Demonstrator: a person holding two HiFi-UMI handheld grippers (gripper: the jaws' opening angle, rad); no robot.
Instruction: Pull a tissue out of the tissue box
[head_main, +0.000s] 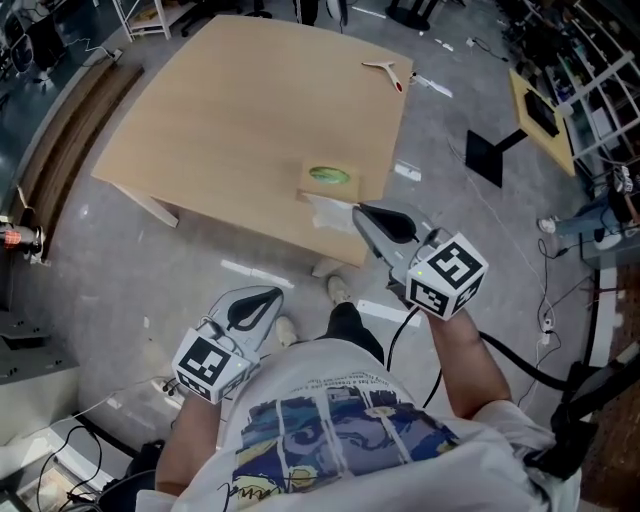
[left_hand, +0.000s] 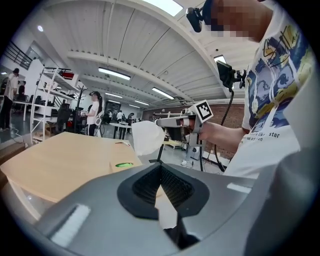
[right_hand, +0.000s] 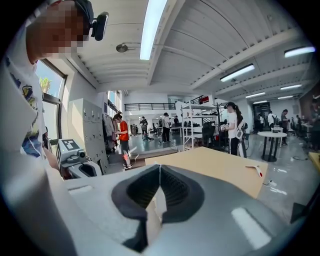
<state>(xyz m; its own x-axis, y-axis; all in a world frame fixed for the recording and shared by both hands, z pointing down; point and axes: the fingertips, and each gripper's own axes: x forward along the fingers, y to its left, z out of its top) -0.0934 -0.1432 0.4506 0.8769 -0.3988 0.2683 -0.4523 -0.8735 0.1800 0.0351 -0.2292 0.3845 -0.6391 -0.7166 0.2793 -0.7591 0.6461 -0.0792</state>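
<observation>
The tissue hangs as a white sheet from the tip of the right gripper. Its jaws are pinched tight on the sheet's upper edge. In the left gripper view the sheet dangles above the tissue box and looks clear of the green oval opening, so the pull seems all but done. I cannot tell whether a corner trails back into the slot.

The box sits at the near edge of the worktop. The tissue is at its 6 o'clock and the right gripper's body runs off toward 4 o'clock. The left gripper is well apart at the box's 7 o'clock, off the worktop. Its jaws are together on nothing, so nothing steadies the box.

The risks follow from that. If the sheet is snagged, a further pull could drag the light box over the near edge. A sharp tug could tear the thin paper at the pinch or slip it free. A small red-tipped tool lies at 1 o'clock, out of the way.
</observation>
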